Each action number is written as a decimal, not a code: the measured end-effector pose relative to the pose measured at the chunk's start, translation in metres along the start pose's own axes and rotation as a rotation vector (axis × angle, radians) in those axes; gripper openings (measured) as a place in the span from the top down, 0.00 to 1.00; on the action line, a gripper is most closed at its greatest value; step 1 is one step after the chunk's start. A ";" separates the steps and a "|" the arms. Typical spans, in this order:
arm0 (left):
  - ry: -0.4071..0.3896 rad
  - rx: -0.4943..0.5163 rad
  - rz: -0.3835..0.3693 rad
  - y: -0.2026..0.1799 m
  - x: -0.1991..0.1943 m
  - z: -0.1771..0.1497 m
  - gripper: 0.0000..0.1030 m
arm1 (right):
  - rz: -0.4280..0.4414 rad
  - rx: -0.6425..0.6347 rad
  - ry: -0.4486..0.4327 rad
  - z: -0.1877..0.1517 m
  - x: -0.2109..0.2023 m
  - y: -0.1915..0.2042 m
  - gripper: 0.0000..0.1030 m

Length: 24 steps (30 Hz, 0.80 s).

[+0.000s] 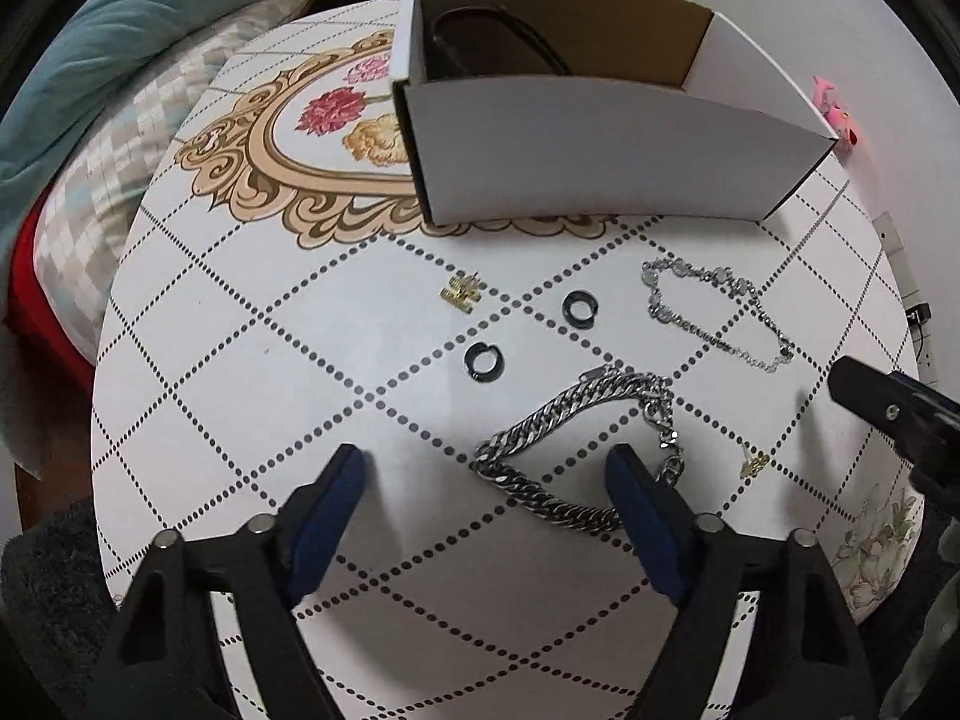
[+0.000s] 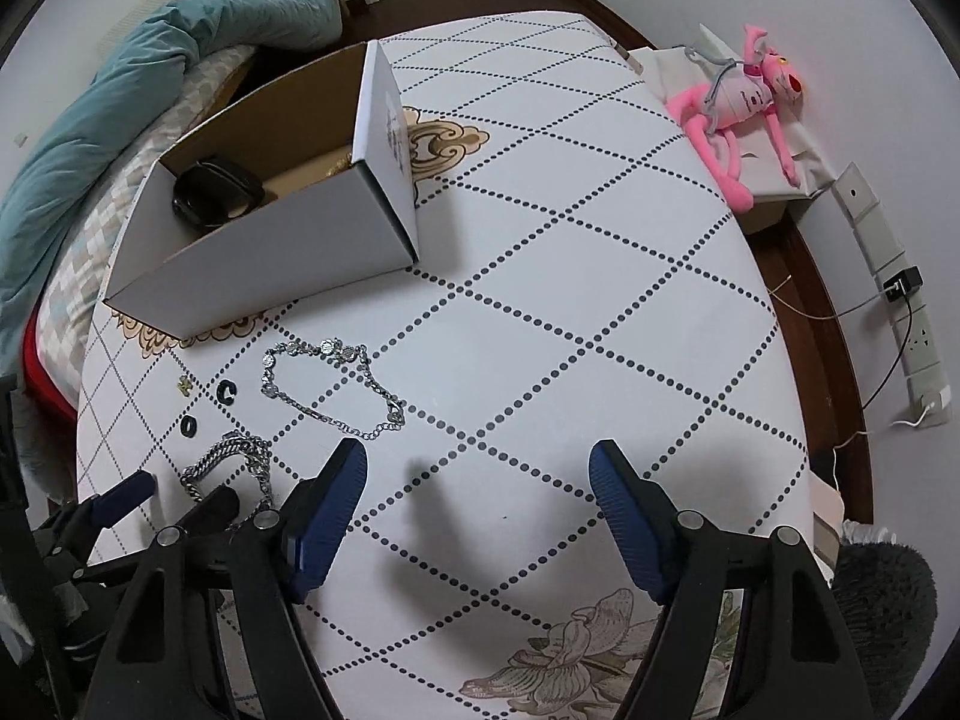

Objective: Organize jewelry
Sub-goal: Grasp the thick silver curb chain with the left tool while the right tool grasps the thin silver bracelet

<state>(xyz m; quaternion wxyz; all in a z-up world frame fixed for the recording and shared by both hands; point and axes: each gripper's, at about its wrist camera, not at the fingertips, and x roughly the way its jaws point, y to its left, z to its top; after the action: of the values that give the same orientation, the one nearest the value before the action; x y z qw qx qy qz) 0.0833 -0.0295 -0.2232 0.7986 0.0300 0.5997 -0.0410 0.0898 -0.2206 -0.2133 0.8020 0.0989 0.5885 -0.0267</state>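
While both grippers' jaws stood open, the left gripper point(image 1: 486, 468) straddled the heavy chain point(image 1: 570, 450) (unclamped); closing off-centre risked snagging it.

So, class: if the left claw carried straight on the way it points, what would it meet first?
Probably the thick silver chain on the table, lying partly between the open left claw; depth is uncertain.

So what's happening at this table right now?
A person is sorting jewelry with two handheld grippers. Both the left gripper and right gripper are open and hold nothing. The left one hangs over the heavy silver chain. A thin silver bracelet, two black rings and two small gold pieces lie loose on the table. The cardboard box already holds a dark item.
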 end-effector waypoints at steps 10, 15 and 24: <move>-0.031 0.006 -0.045 -0.003 -0.012 0.006 0.94 | 0.017 0.016 0.000 0.000 0.000 -0.006 0.28; -0.067 -0.046 -0.061 0.021 -0.027 0.005 0.94 | 0.065 0.013 -0.008 0.006 0.001 -0.004 0.28; -0.102 -0.058 -0.056 0.045 -0.032 0.022 0.94 | 0.017 -0.108 -0.029 0.011 0.024 0.031 0.43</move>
<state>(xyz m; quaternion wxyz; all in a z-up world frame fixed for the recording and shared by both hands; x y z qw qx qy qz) 0.0998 0.0138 -0.1864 0.8273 -0.0123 0.5596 -0.0475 0.1123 -0.1904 -0.2291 0.8148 0.0603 0.5766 0.0106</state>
